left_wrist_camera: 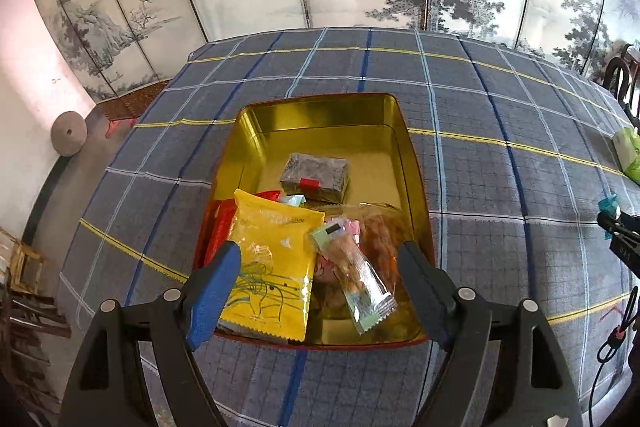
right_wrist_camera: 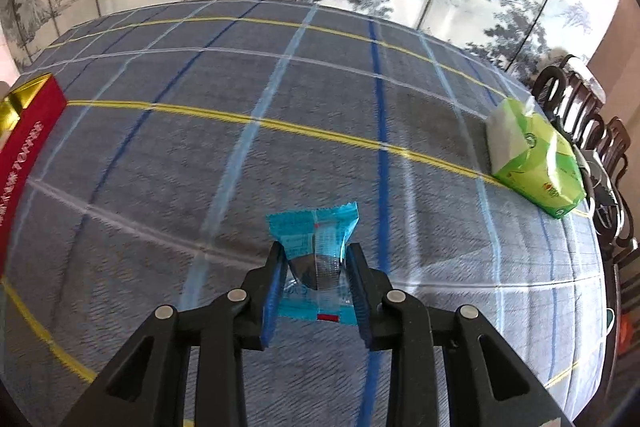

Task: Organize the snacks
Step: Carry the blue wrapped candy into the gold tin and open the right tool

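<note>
step: carry to tin. right gripper (right_wrist_camera: pixel 316 259) clenched on blue packet (right_wrist_camera: pixel 314 231), held above cloth (right_wrist_camera: pixel 160 187), well apart from tin (left_wrist_camera: pixel 412 155). left gripper (left_wrist_camera: pixel 320 263) released, empty, over tin's near edge. next: move packet over tin, release among snacks (left_wrist_camera: pixel 276 259).

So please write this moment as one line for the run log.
left hand-held gripper: open, empty, above tin | right hand-held gripper: shut on blue snack packet | tin: several snacks inside
</note>
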`<state>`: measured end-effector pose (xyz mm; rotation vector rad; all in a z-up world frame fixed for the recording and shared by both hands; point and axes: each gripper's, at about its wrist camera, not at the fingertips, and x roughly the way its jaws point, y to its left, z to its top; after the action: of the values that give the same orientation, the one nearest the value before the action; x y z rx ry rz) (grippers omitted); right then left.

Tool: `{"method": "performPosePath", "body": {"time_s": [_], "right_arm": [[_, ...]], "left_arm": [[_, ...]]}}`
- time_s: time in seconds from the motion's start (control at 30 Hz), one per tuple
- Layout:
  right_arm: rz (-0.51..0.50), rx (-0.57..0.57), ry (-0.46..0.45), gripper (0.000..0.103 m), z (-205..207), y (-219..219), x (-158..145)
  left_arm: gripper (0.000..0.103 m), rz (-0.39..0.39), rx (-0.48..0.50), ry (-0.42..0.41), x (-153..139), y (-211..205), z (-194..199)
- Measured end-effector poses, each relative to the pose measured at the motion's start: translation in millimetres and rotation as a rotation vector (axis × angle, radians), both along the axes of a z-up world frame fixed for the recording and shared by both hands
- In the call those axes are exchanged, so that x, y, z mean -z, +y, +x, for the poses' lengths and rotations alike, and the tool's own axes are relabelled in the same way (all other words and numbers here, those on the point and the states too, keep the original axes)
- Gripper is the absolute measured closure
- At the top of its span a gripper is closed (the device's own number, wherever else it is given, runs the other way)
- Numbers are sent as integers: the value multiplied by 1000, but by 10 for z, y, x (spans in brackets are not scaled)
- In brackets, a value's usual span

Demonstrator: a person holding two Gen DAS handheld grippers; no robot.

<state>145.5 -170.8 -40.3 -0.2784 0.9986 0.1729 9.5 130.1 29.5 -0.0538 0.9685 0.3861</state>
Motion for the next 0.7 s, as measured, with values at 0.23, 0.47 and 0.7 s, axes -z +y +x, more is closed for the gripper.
{"method": "performPosePath", "body": {"time_s": [0.23, 0.47, 0.7], "right_arm": [[46, -87, 21, 72, -212, 396, -142], [102, -192, 37, 72, -405, 917, -301], [149, -269, 34, 72, -543, 1402, -462]], "left_arm": [[24, -23, -17, -36, -95, 85, -159], [21, -42, -58, -71, -172, 280, -336], [20, -61, -108, -102, -214, 522, -502]]}}
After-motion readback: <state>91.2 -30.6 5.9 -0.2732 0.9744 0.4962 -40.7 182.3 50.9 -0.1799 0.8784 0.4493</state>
